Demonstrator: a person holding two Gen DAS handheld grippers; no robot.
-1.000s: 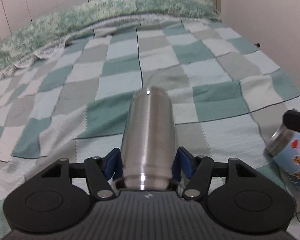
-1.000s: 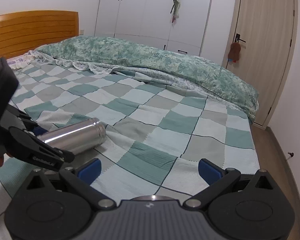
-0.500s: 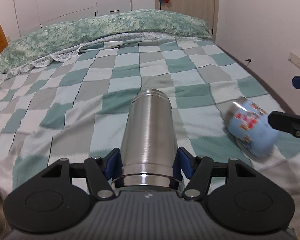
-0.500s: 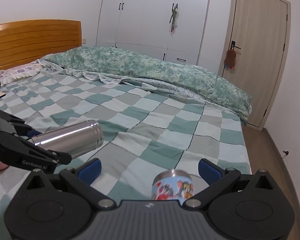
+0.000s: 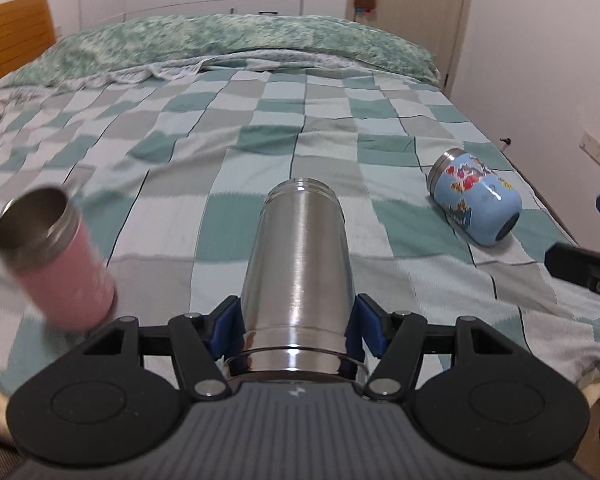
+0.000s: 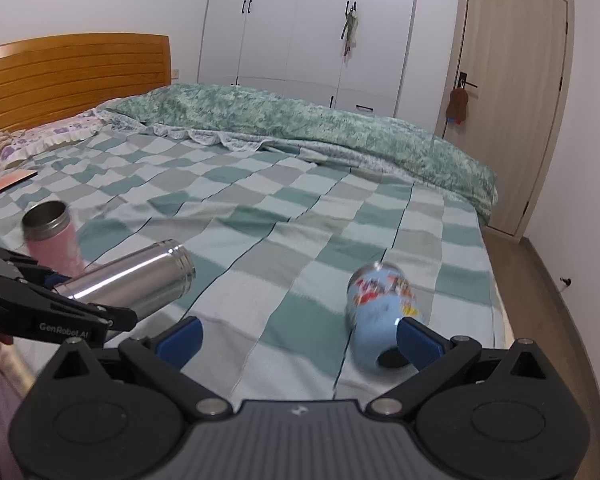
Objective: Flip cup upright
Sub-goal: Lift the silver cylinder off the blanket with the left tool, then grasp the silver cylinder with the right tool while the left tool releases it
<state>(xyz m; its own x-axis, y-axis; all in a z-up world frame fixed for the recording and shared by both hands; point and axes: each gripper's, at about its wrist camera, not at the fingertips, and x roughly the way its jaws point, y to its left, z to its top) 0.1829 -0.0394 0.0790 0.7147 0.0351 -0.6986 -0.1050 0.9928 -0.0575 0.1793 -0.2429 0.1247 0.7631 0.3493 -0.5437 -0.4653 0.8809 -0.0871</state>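
Now, L to R: pink cup (image 5: 54,256) newly in view, upright; L gripper (image 5: 298,326) still pinching steel cup (image 5: 300,276), lifted & tilting up vs 1 s ago; blue cup (image 5: 476,204) on its side, R gripper (image 6: 298,338) spread, closing in.

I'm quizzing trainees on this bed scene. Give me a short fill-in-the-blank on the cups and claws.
1. The left claw is shut on the ____ cup.
2. The blue cup lies on its ____.
3. The right claw is ____.
4. The pink cup stands on the ____.

Missing: steel; side; open; bed
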